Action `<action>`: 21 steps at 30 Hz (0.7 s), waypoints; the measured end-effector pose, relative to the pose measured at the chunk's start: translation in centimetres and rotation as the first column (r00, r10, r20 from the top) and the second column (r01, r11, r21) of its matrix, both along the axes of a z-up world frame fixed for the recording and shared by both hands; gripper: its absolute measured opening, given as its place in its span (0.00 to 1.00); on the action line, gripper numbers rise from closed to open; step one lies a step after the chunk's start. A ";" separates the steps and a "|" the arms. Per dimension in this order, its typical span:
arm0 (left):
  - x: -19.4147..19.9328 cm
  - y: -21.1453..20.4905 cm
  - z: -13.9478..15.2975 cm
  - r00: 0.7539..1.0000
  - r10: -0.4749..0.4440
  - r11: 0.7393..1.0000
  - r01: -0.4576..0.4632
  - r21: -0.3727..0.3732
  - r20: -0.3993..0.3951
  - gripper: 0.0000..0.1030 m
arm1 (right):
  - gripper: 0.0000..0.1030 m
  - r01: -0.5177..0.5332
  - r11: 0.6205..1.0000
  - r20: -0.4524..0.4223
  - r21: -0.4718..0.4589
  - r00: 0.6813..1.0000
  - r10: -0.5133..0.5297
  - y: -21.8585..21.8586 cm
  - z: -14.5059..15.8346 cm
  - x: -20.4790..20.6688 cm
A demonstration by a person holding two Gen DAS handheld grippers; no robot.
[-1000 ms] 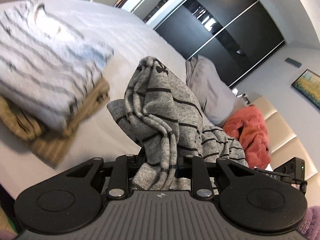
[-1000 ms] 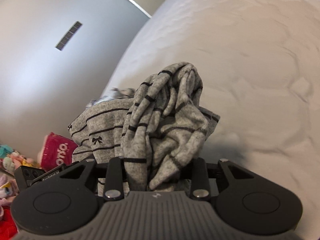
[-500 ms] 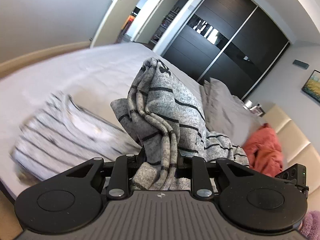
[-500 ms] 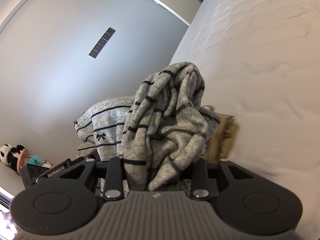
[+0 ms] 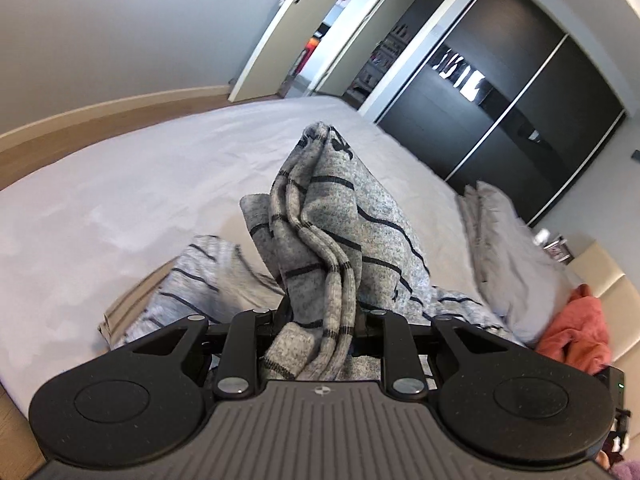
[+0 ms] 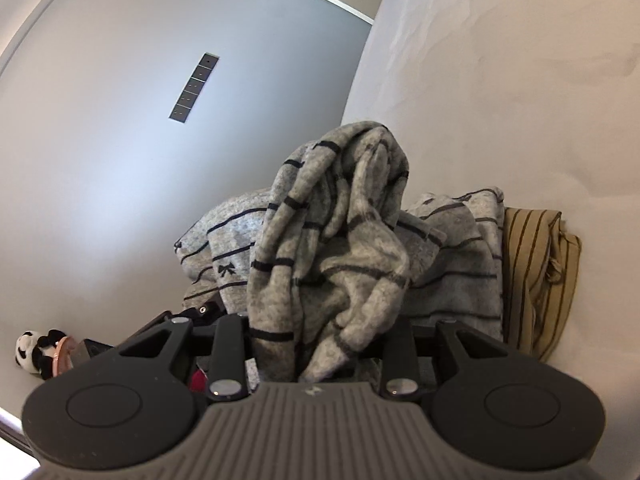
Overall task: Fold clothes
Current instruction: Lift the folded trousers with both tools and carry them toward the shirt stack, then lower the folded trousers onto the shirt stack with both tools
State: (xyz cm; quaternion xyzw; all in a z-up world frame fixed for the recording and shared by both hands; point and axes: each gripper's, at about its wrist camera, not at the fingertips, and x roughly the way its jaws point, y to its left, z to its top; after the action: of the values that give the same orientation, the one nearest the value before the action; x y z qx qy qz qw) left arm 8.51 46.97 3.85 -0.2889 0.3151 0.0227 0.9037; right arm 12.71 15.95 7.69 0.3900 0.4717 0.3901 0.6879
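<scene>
gripper (image 5: 320, 320) around bunched grey striped garment (image 5: 320, 208)

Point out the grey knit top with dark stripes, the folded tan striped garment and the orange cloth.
Grey striped knit top (image 5: 332, 216): left wrist view, bunched upper fold.
Tan striped garment (image 6: 536, 276): right wrist view, folded side.
Orange cloth (image 5: 576, 332): left wrist view, crumpled middle.

Grey garment (image 5: 336, 216) dark-striped; tan garment (image 6: 536, 272) brown-striped; bedsheet (image 5: 140, 184) white.

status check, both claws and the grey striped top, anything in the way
Left claw shut on grey striped top. Right claw shut on it too, bunched. Folded striped stack and tan garment just ahead on the bed.
</scene>
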 end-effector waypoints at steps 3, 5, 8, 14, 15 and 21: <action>1.5 0.7 -2.0 0.998 0.006 1.000 -0.005 0.011 -0.056 0.20 | 0.34 -0.004 1.000 -0.010 -0.014 1.000 0.004 1.3 -2.0 0.8; 2.1 1.0 -3.2 0.997 0.011 1.000 -0.009 0.020 -0.082 0.20 | 0.34 0.009 1.000 -0.020 -0.030 1.000 -0.009 1.8 -3.3 1.5; 2.8 1.1 -4.5 0.995 0.006 1.000 -0.003 0.026 -0.098 0.20 | 0.34 0.021 0.994 0.009 -0.106 1.000 -0.021 2.6 -4.2 2.1; 3.7 1.0 -5.8 0.991 -0.008 0.999 0.014 0.046 -0.130 0.23 | 0.36 0.033 0.986 0.016 -0.161 0.999 -0.031 3.4 -6.3 3.1; 3.6 0.9 -5.8 0.992 -0.005 0.999 0.011 0.045 -0.130 0.24 | 0.38 0.034 0.988 0.003 -0.150 0.999 -0.034 3.4 -6.6 3.4; 1.4 1.5 -3.8 0.995 0.083 0.992 -0.077 0.104 -0.062 0.40 | 0.54 0.020 0.981 0.053 -0.192 0.999 -0.010 3.0 -4.1 3.1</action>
State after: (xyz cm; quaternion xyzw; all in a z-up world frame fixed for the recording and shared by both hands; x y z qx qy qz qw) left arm 9.87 48.50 0.02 -0.2540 0.3315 0.0845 0.9047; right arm 15.79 18.95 3.61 0.3152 0.4863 0.3473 0.7373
